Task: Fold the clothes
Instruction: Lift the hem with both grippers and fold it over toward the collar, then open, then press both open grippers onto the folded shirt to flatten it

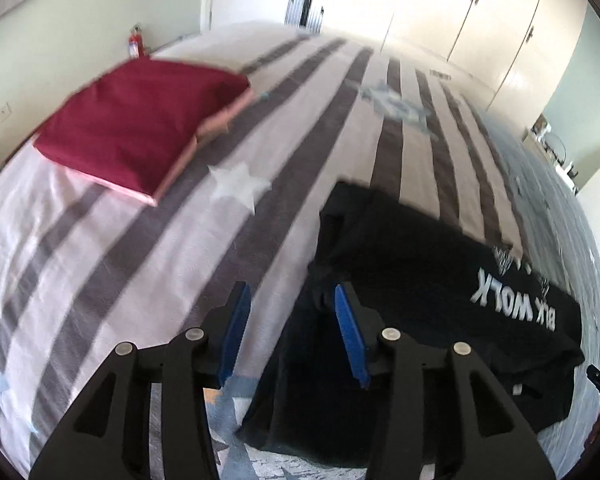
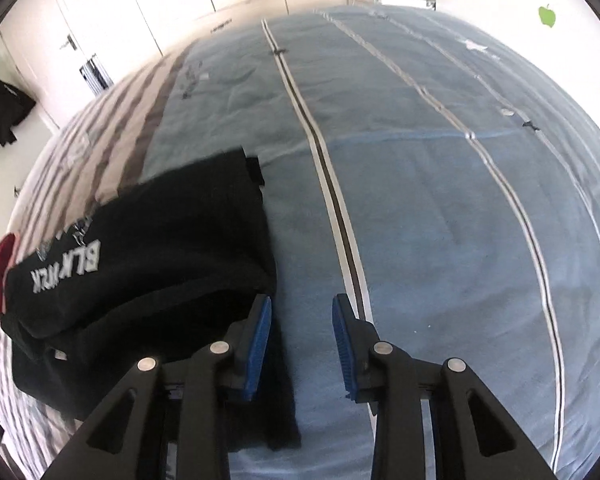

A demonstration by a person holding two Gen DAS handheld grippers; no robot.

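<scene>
A black T-shirt with white lettering lies folded over on the bed, at the right of the left wrist view and at the left of the right wrist view. My left gripper stands open over the shirt's left edge; its blue pads do not press on the cloth. My right gripper is open too, just above the shirt's right edge, with a strip of black cloth under its left finger and bare blue cover between the pads. A folded maroon garment rests on a pink one at the far left.
The bed cover is striped grey and white with stars on one side and blue with thin lines on the other. White wardrobe doors stand beyond the bed. A red extinguisher stands by the wall. Dark clothes hang at the left.
</scene>
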